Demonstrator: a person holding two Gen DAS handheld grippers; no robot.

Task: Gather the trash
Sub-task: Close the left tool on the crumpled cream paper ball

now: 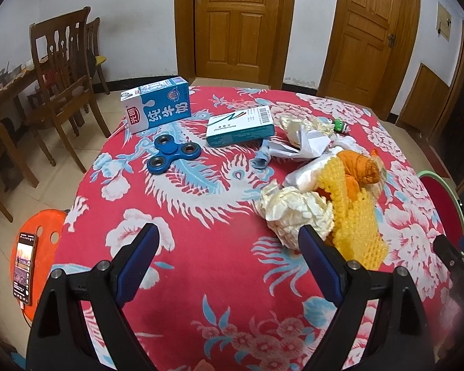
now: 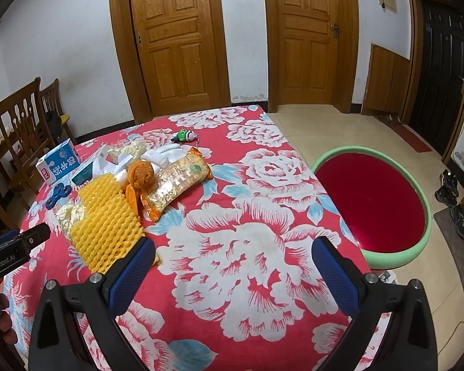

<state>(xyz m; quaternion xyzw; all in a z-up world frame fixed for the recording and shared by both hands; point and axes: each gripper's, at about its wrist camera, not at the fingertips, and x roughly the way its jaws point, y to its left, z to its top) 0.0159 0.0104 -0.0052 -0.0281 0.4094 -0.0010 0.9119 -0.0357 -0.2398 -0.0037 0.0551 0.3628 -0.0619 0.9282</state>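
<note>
A pile of trash lies on the red flowered tablecloth (image 1: 201, 247): crumpled paper (image 1: 294, 213), a yellow foam fruit net (image 1: 352, 216), orange peel (image 1: 358, 167), a clear wrapper (image 1: 306, 173) and white paper (image 1: 306, 145). My left gripper (image 1: 229, 241) is open and empty, just short of the crumpled paper. In the right wrist view the foam net (image 2: 105, 216), orange peel (image 2: 140, 174) and a snack bag (image 2: 176, 182) lie ahead left. My right gripper (image 2: 232, 253) is open and empty above the cloth.
A blue milk carton (image 1: 156, 106), a blue fidget spinner (image 1: 173, 153), a teal medicine box (image 1: 241, 126) and a small green toy (image 1: 340, 126) lie on the table. A green-rimmed red basin (image 2: 374, 204) stands on the floor at right. Chairs and an orange stool with a phone (image 1: 24, 266) stand at left.
</note>
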